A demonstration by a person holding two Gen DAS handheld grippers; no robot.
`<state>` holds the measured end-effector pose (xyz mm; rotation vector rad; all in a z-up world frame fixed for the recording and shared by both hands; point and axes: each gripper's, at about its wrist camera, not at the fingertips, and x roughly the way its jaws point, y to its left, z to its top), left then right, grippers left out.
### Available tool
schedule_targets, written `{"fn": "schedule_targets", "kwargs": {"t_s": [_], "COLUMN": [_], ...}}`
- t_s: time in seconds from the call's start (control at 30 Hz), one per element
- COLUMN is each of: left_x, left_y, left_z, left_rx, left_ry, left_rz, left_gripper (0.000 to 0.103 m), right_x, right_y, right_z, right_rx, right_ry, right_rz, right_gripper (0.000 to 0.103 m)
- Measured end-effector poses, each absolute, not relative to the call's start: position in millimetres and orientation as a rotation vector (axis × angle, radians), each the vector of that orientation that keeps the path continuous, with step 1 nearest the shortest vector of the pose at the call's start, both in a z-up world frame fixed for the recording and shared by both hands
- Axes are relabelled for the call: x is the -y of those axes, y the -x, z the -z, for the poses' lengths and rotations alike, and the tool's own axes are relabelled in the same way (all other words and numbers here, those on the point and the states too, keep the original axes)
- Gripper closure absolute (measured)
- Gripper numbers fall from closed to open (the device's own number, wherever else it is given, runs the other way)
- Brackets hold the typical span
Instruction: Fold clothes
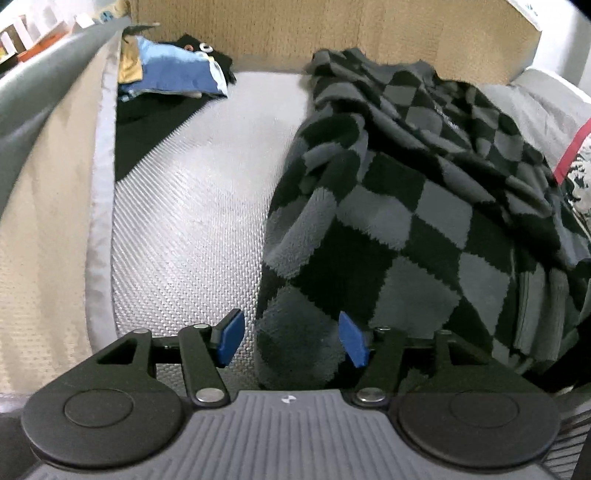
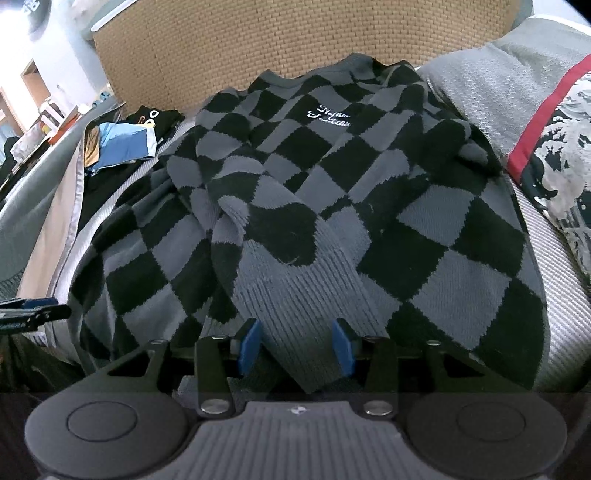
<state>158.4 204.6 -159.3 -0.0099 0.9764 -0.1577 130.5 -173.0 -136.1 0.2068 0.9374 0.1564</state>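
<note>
A woven tan headboard closed off the far edge of the bed, whose silver-grey ribbed cover lay bare along the left half, leaving open room there between a grey-trimmed beige side panel and the black-and-grey checkered sweater. The sweater sprawled across the middle and right of the bed, collar toward the headboard, one ribbed cuff trailing toward the near edge. A grey pillow and a red-banded patterned cushion crowded the right edge. Folded blue, tan and black clothes sat stacked in the far left corner.

The right wrist view alone showed the white lettering on the sweater's chest; the left view alone showed the empty stretch of cover. The left gripper stood with fingers apart over the sweater's near left edge, pads clear of the knit. The right gripper straddled the ribbed cuff; whether its blue fingers pressed the fabric could not be told.
</note>
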Motion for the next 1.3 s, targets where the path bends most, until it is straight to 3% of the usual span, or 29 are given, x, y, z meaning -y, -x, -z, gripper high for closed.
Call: {"fn": "schedule_targets", "kwargs": {"t_s": [0.23,0.57,0.67,0.8,1.0,1.3], "left_x": [-210,-214,-207,-205,-201,-200], "left_y": [-165,-171,-168,-167,-159,-148], "left_z": [169,176,176,175,163,144], "left_rx": [-1.021,-1.041,-1.043,-1.036,-0.987,-0.928], "left_ry": [0.105,0.176,0.139,0.158,0.178,0.241], "left_rz": [0.213,0.243,0.270,0.292,0.291,0.336], "left_gripper": [0.034,0.034,0.045,0.070,0.091,0.091], "right_x": [181,179,179,178,178,177], "right_y": [-126,-124,-124,-123,-123,-122], "right_z": [137,136,136,136,135,134], "right_rx": [-0.941,-0.940,-0.942,-0.946,-0.943,-0.940], "right_ry": [-0.208,-0.203,-0.199,-0.197,-0.194,-0.185], "right_rz": [-0.141,-0.150,-0.155,-0.165,-0.172,-0.185], "right_gripper": [0.055,0.055,0.055,0.055,0.055,0.055]}}
